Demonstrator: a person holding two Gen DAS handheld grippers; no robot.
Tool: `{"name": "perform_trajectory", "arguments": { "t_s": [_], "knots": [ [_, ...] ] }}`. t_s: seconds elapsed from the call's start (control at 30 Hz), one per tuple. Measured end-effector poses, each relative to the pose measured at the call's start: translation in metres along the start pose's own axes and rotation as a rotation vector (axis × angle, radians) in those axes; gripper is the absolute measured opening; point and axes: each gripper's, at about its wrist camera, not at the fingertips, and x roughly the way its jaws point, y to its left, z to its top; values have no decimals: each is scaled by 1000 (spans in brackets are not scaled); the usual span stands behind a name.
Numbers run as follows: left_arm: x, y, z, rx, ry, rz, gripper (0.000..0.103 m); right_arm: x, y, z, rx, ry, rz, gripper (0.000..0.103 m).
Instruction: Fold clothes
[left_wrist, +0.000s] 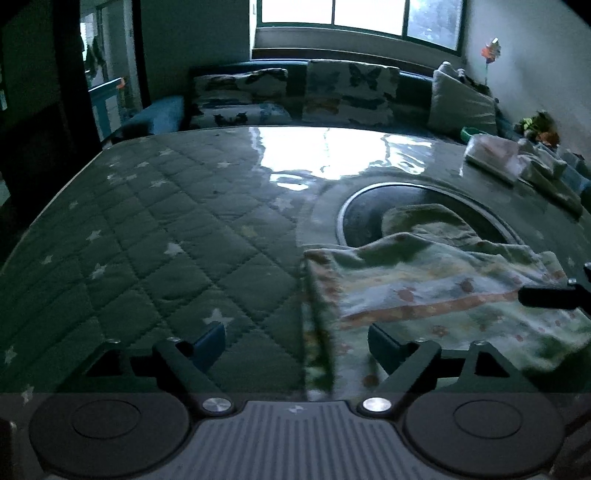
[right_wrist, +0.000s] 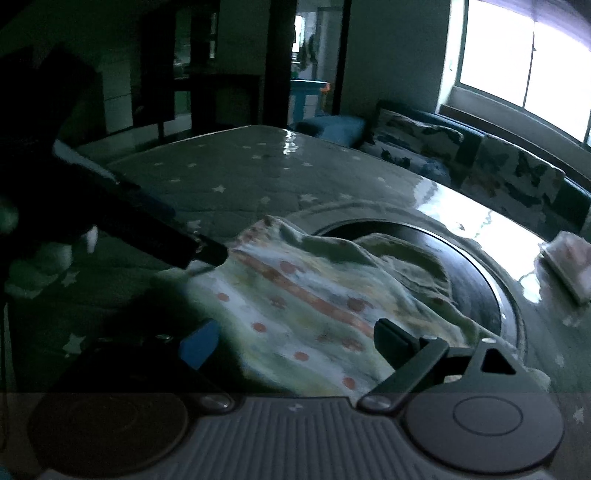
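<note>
Left wrist view: my left tool hangs over the counter, which has a quilted cover w/ white stars. The jaws stand wide apart, released, nothing pinched between them. The left finger is above bare quilt; the right finger is above the near edge of the cloth. This cloth, pale w/ orange dots and stripes, lies crumpled on the right half of the counter, and its far part goes over a dark round inset in the counter top. At the right edge a dark finger of my right tool shows, above the cloth. Folded pale items lie at the far right corner. Behind are cushions w/ butterfly print and a bright window.

Right wrist view: my right tool is also released, jaws wide, w/ the cloth lying under and between them; the pads do not press it. My left tool comes in from the left, its tip near the far left corner of the cloth; if it touches, I cannot tell, too dark and blurred.
</note>
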Motion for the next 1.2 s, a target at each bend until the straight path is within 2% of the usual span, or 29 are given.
{"name": "perform_trajectory", "arguments": {
  "t_s": [0.1, 0.2, 0.5, 0.73, 0.8, 0.87, 0.9, 1.03, 1.2],
  "knots": [
    [-3, 3, 3, -8, -14, 1, 96, 3, 10, 4, -28, 0, 18, 90],
    [-6, 6, 5, -15, -30, 0, 102, 8, 21, 8, -47, 6, 54, 83],
    [-5, 14, 9, -65, -7, -4, 102, 23, 54, 15, -163, 13, 104, 69],
    [1, 22, 9, -122, 40, -29, 101, 38, 72, 18, -215, 19, 93, 54],
    [1, 23, 9, -135, 47, -41, 101, 40, 75, 18, -220, 20, 88, 50],
    [2, 24, 9, -142, 51, -44, 101, 40, 75, 18, -213, 13, 92, 38],
    [2, 24, 9, -148, 54, -46, 101, 39, 75, 18, -208, 8, 94, 38],
    [5, 26, 9, -180, 75, -68, 101, 35, 72, 19, -179, -10, 112, 25],
    [8, 32, 11, -239, 104, -102, 102, 24, 59, 24, -104, -42, 143, 18]
  ]
}}
